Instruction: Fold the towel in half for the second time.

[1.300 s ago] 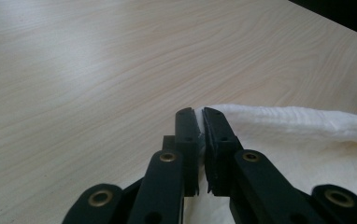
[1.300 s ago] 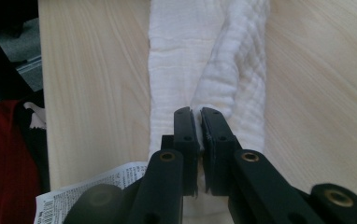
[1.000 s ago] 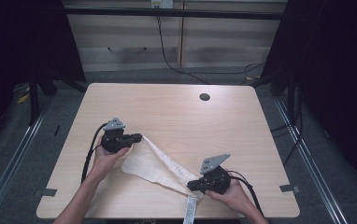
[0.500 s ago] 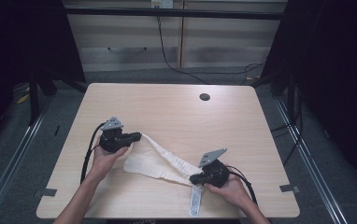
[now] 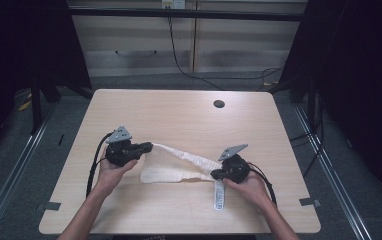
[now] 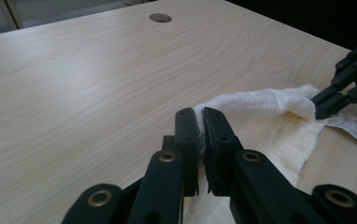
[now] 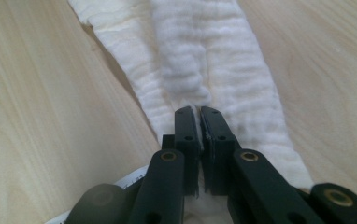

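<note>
The left gripper [image 5: 148,147] is clamped on one end of the cloth [image 5: 171,162]; the right gripper [image 5: 216,175] pinches the other end; cloth sags onto the surface [image 5: 179,115] between them.

The cloth [image 7: 200,56] is a cream, soft woven fabric with a crinkled, matt, slightly rough weave, and its label [image 5: 219,195] at the lower middle of the high view looks like smooth printed tape. The table [image 6: 74,70] is pale wood-grain laminate, smooth with a faint sheen. The left gripper [image 6: 200,114] is matt black plastic with brass-coloured rivets.
</note>
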A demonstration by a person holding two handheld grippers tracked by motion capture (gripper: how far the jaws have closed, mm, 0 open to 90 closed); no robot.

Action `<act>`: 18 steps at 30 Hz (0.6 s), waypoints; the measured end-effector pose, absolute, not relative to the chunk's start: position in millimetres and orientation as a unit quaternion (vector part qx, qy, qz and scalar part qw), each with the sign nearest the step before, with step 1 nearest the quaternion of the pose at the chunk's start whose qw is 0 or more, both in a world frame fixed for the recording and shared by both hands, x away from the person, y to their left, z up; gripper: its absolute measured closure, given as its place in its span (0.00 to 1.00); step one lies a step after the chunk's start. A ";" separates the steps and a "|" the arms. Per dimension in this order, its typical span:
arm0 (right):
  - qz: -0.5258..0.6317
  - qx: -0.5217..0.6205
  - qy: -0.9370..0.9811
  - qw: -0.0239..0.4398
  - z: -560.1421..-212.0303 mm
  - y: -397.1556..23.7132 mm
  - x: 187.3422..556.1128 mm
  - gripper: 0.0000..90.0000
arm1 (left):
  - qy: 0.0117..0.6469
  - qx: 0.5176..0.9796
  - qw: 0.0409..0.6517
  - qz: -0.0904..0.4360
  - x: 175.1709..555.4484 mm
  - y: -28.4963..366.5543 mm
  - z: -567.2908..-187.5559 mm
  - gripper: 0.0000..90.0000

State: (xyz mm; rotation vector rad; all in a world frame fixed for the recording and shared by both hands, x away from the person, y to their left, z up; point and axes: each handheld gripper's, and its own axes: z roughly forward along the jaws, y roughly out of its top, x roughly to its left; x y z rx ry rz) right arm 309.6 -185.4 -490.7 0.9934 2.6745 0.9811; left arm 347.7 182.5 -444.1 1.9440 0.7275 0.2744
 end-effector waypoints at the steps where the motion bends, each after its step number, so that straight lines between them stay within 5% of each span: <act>1: 0.323 0.333 0.884 0.063 -490.4 -185.6 310.2 0.96 | 0.293 0.808 0.499 0.115 344.3 181.4 -442.7 0.95; 18: 0.326 0.336 0.881 0.063 -490.8 -185.6 309.2 0.96 | 0.230 0.891 0.377 0.107 305.1 176.4 -483.9 0.95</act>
